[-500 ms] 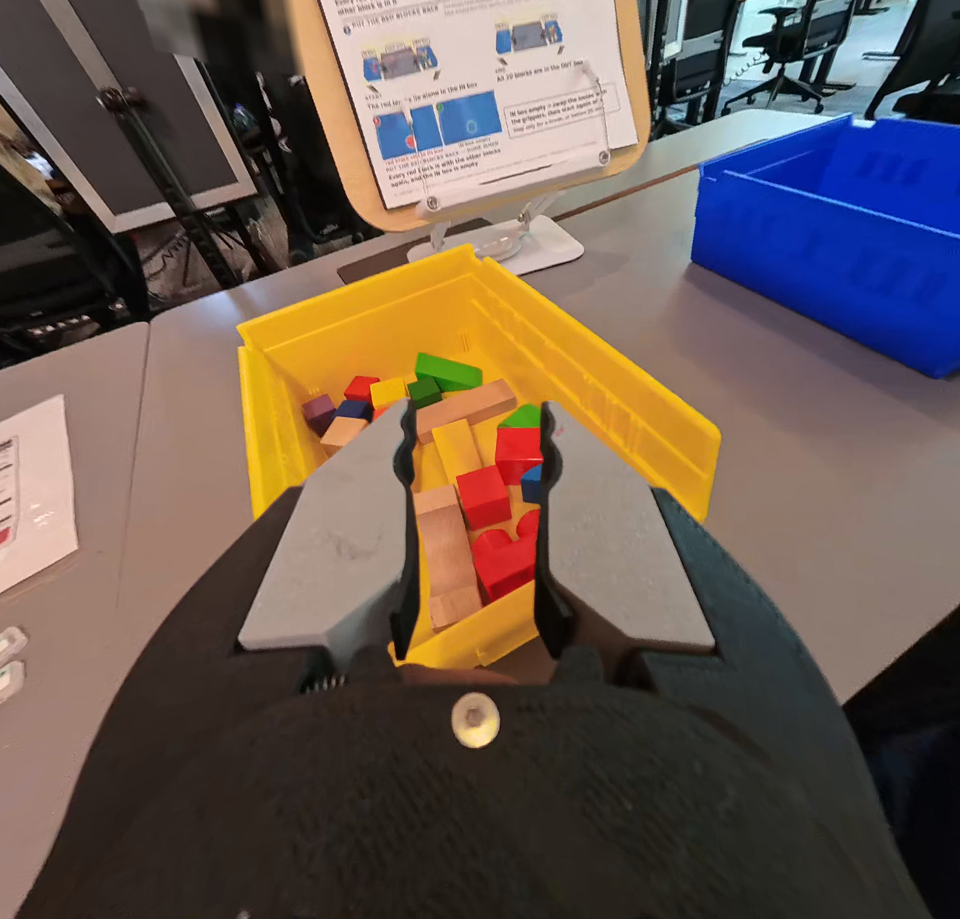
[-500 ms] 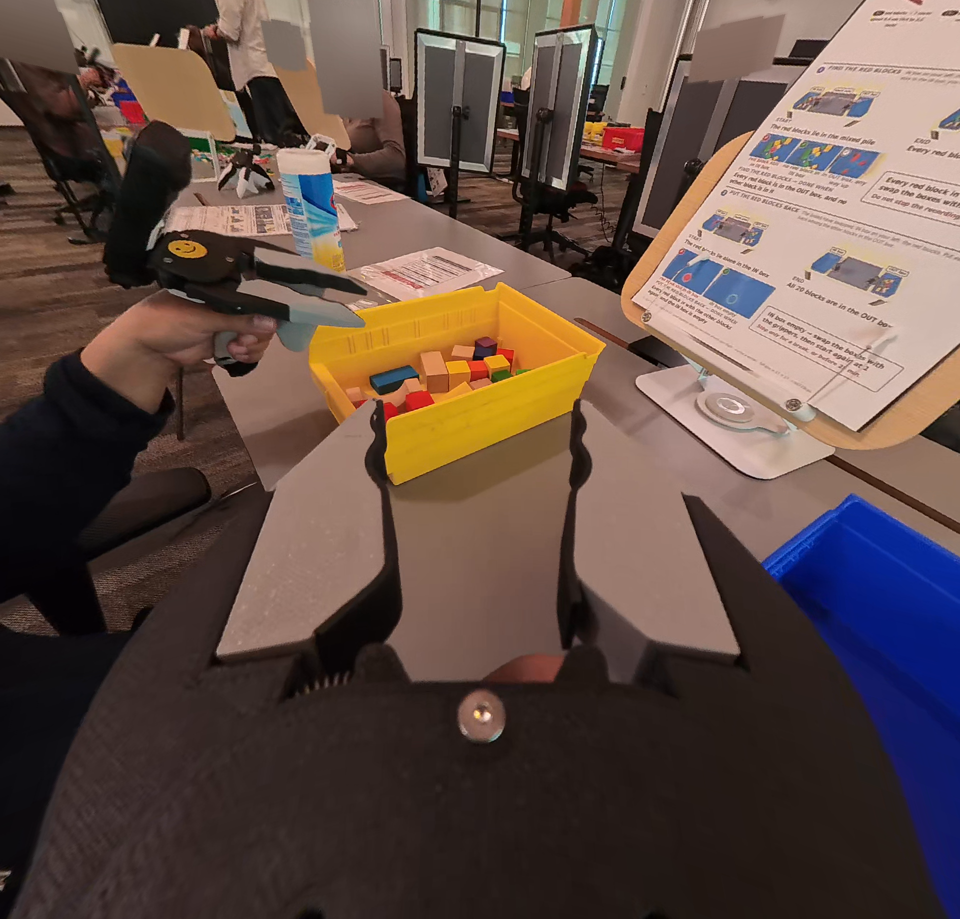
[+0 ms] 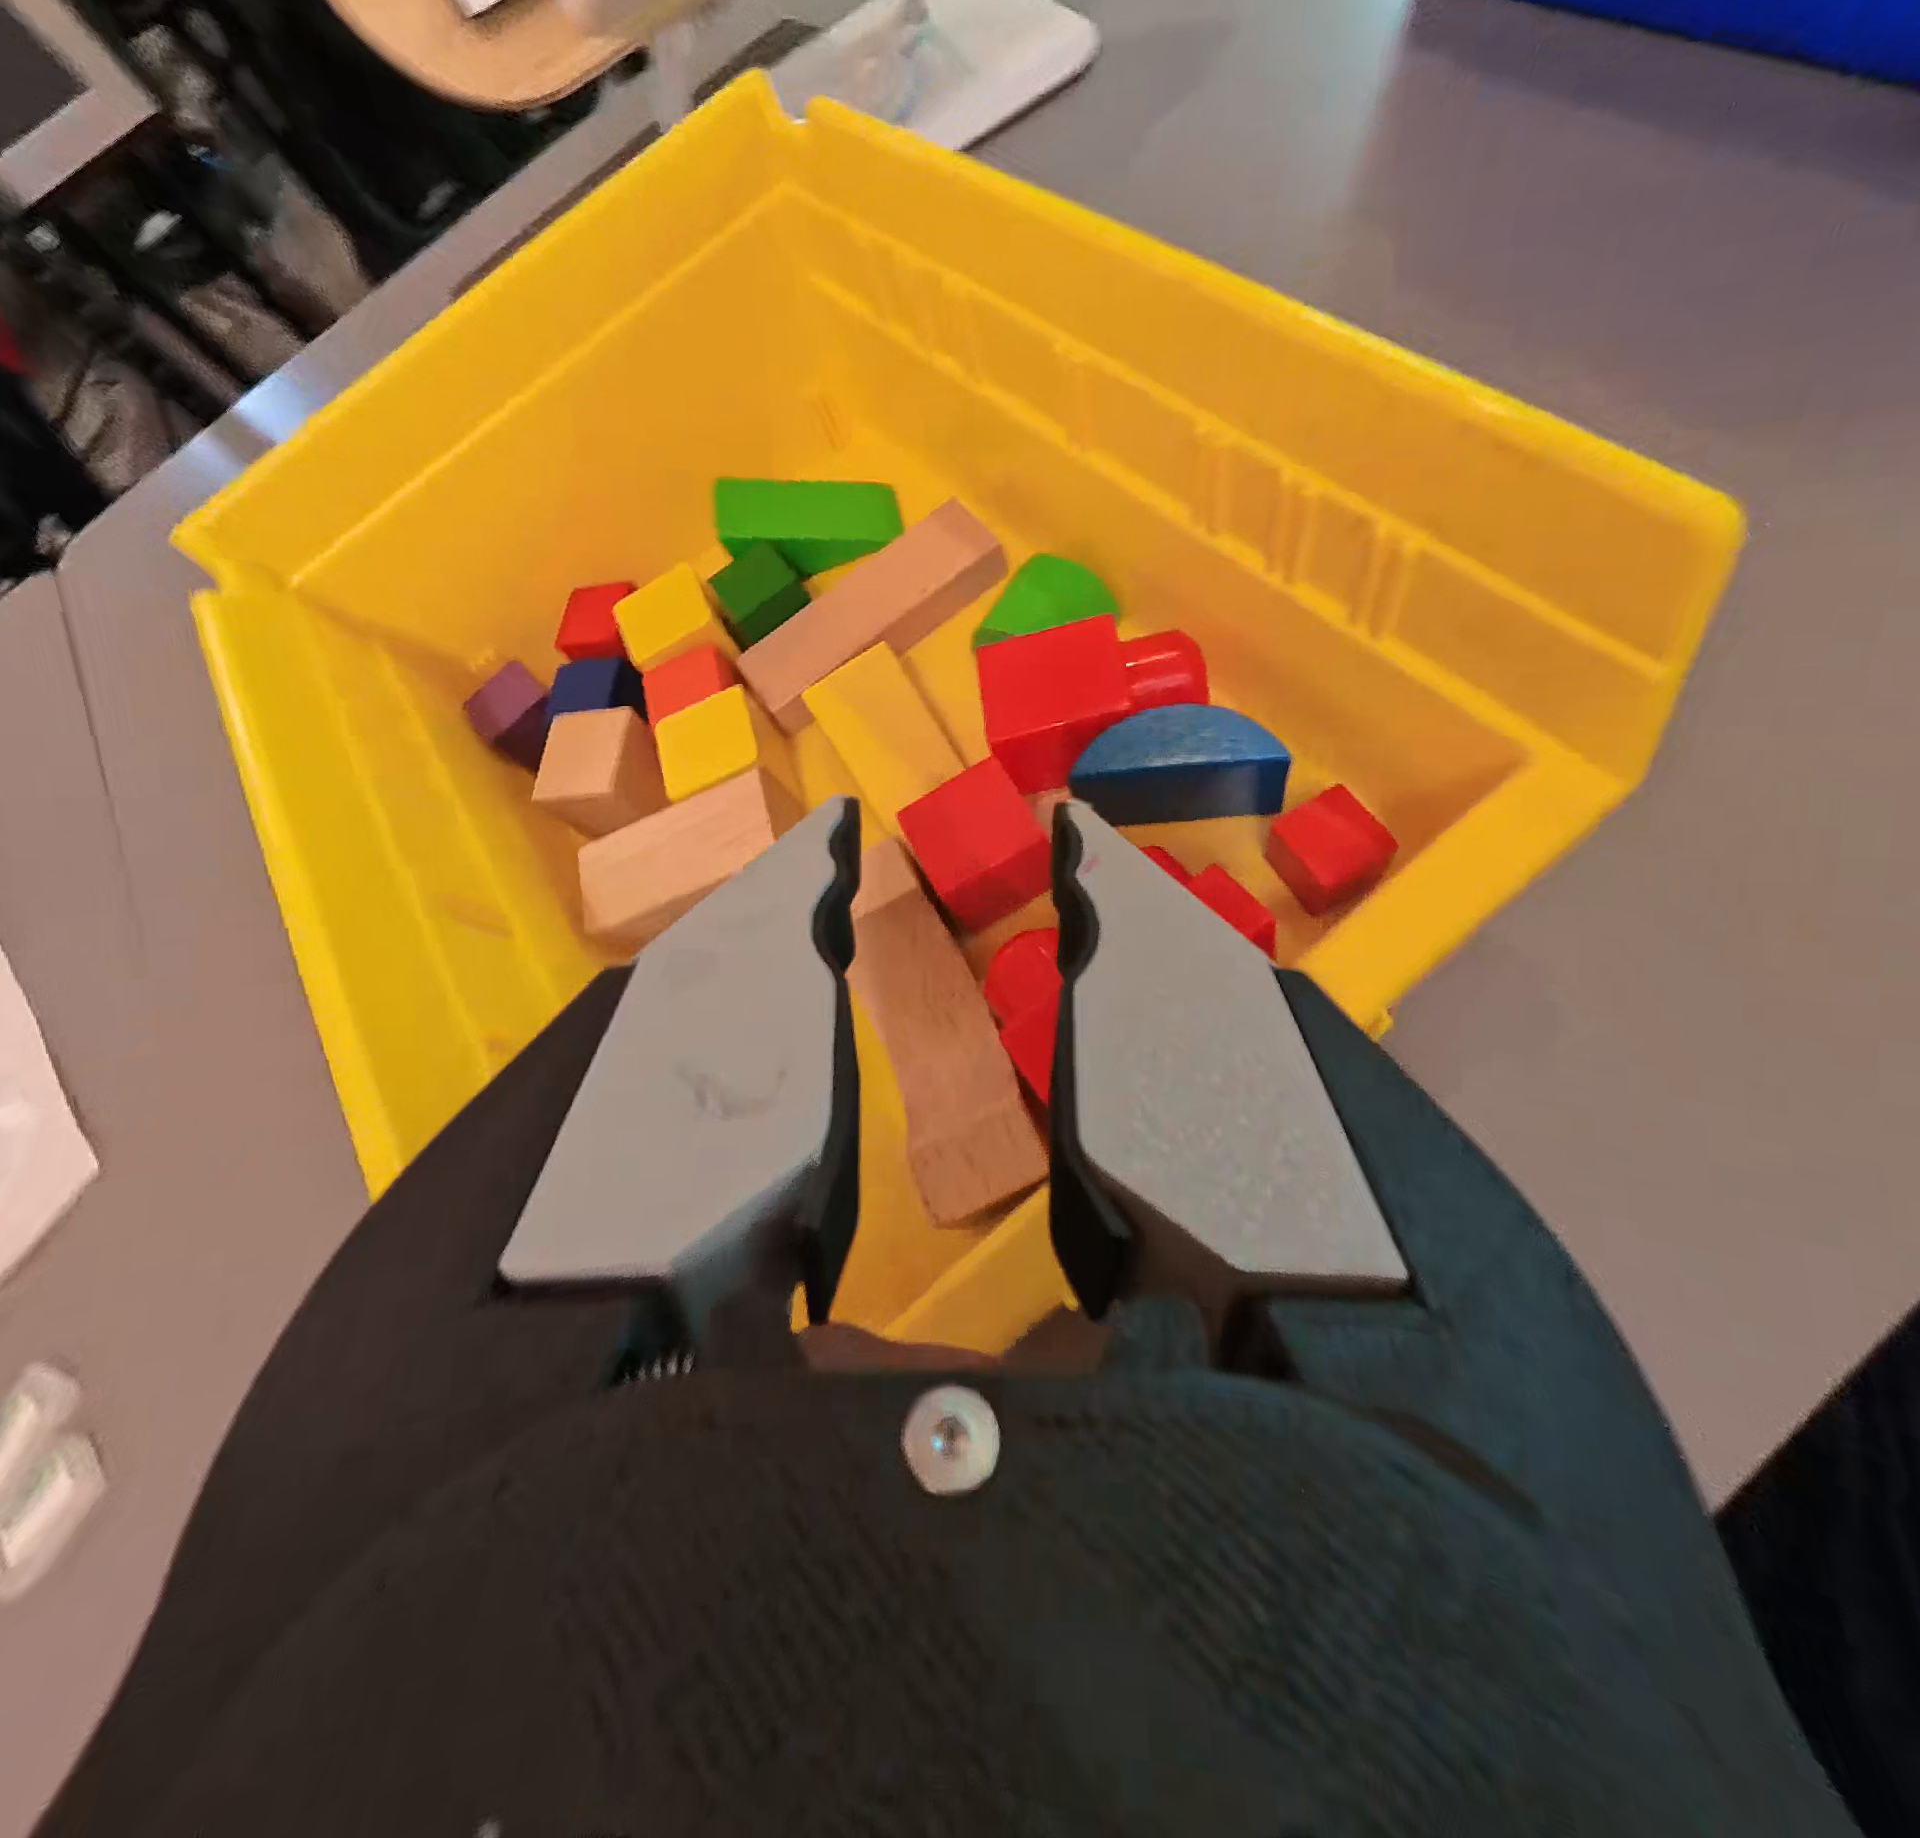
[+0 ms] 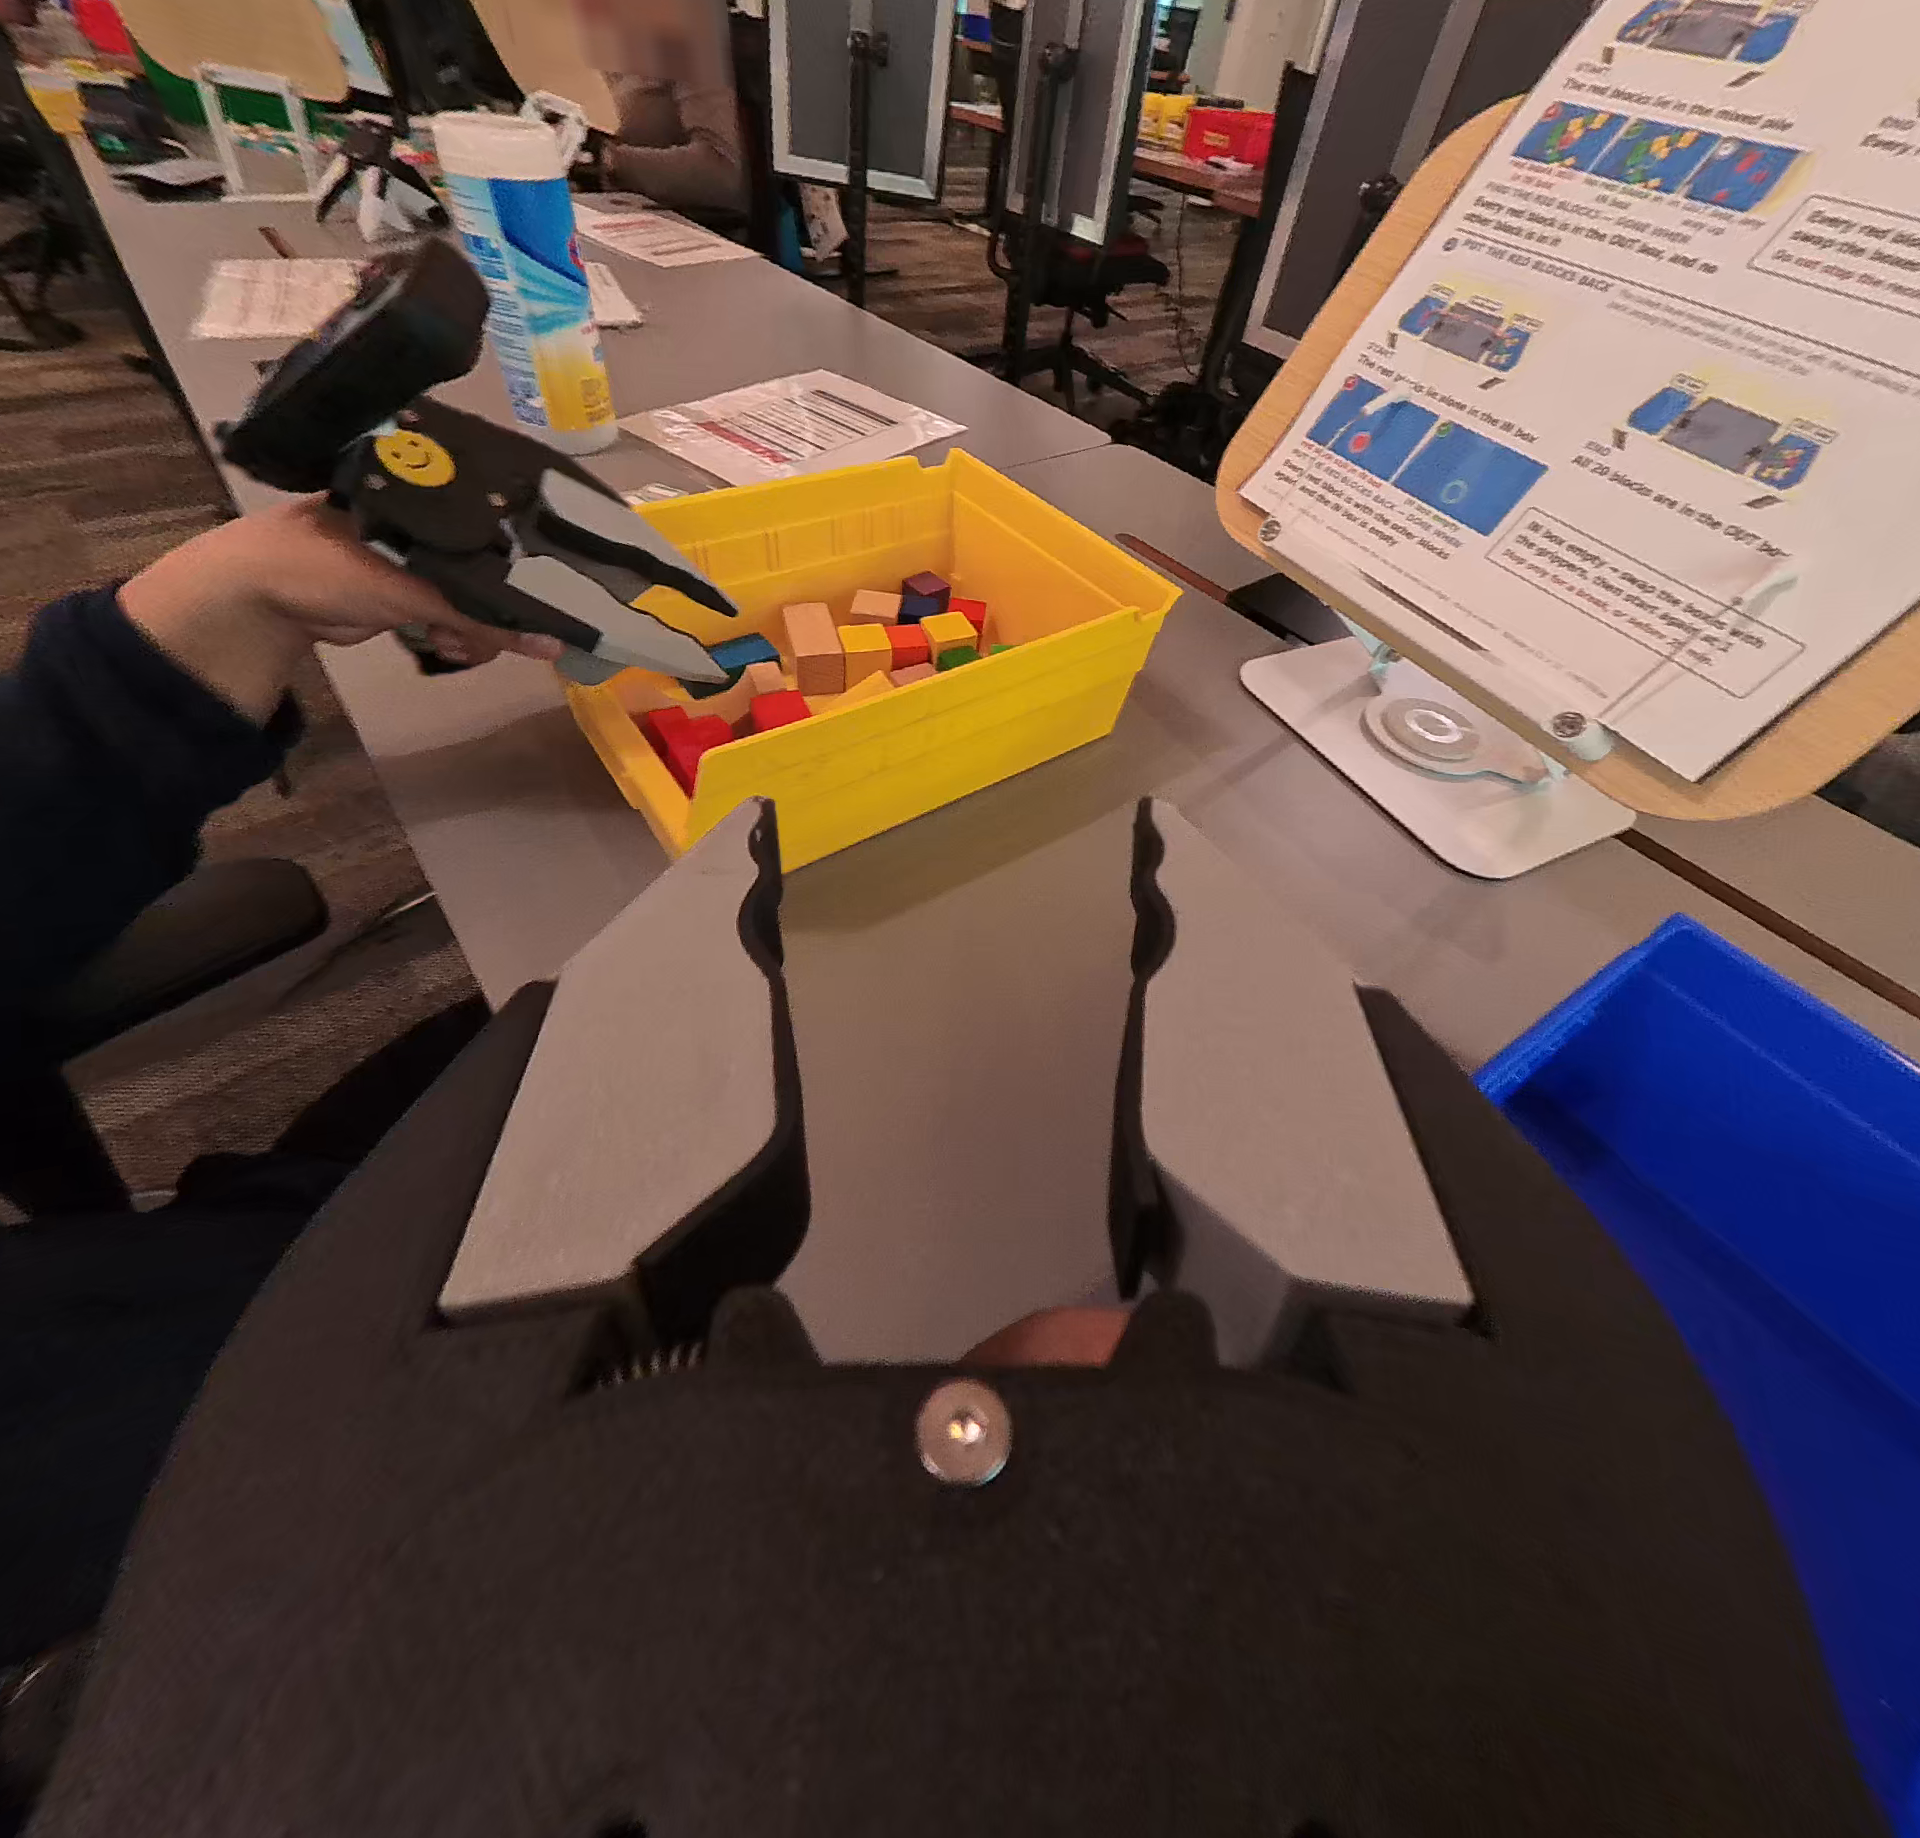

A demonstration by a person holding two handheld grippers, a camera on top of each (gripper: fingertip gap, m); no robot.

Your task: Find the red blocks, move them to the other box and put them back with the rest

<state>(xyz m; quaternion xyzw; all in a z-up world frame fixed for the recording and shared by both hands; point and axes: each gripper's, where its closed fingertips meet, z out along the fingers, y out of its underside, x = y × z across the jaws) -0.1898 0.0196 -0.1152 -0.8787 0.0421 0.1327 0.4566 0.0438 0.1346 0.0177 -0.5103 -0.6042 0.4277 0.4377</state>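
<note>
Right wrist view, left claw (image 4: pixel 717 645) spread, tilted into yellow box (image 4: pixel 935 749), right claw (image 4: pixel 951 832) spread.

Long grey tables (image 4: pixel 727 334), grey partition panels (image 4: pixel 842 53), patterned carpet (image 4: pixel 94 438), office chair (image 4: pixel 1081 302)

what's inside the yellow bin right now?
The yellow bin holds mixed wooden blocks: several red blocks, green, yellow, plain-wood, a blue half-round, and a purple one. The open left gripper covers the near corner, so blocks there can't be counted.
</note>
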